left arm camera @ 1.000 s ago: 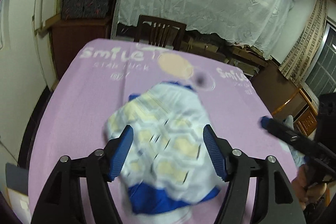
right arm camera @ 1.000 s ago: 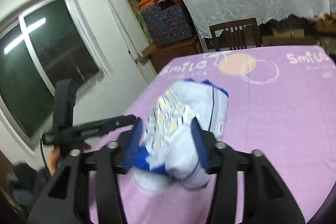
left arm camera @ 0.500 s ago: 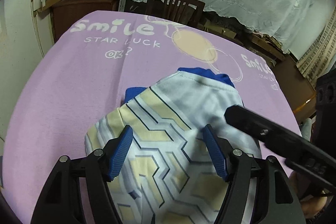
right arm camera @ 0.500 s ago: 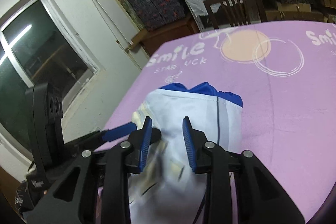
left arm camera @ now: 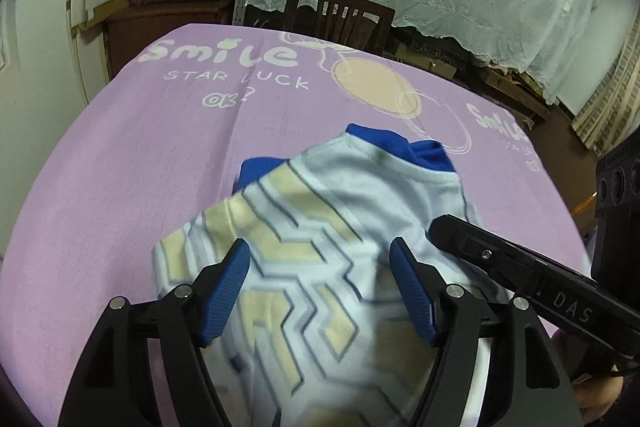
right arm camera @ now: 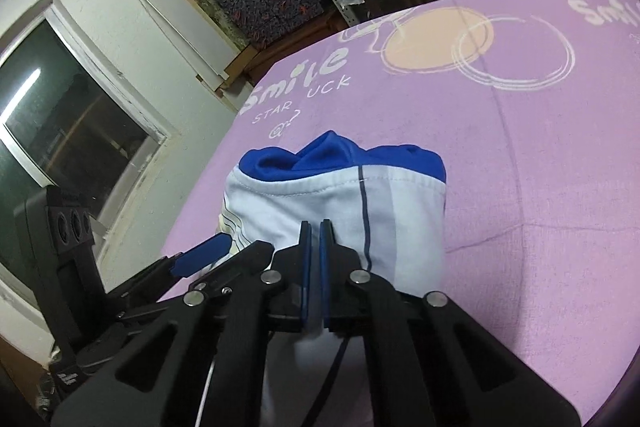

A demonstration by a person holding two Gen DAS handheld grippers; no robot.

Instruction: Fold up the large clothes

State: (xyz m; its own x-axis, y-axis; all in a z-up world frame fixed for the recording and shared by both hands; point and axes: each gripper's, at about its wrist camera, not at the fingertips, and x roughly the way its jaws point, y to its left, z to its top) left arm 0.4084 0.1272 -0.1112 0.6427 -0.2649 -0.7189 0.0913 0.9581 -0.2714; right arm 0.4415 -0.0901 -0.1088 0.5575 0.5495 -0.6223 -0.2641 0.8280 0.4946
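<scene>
Two grippers work over one garment (left arm camera: pixel 352 211), a pale shirt with yellow zigzag print and blue trim, lying bunched on the purple cloth (left arm camera: pixel 120 163) that covers the tabletop. Its blue end points away from both cameras toward the chair (left arm camera: pixel 340 15), so its long axis runs roughly straight ahead of the jaws.

Left gripper (left arm camera: pixel 320 287) hangs just over the near part of the shirt, jaws spread wide, with printed fabric showing between them and nothing pinched. Right gripper (right arm camera: pixel 315 259) has its jaws nearly together; only a thin slit shows between the pads. White cloth lies right under and ahead of its tips, but whether any is caught in that slit cannot be told from either view.

Both tools sit at the shirt's near end, the right one to the right of the left. In my judgement the next fold would carry this near edge forward along that axis, and the left jaws, open and right above the fabric, are better placed to close on it.
</scene>
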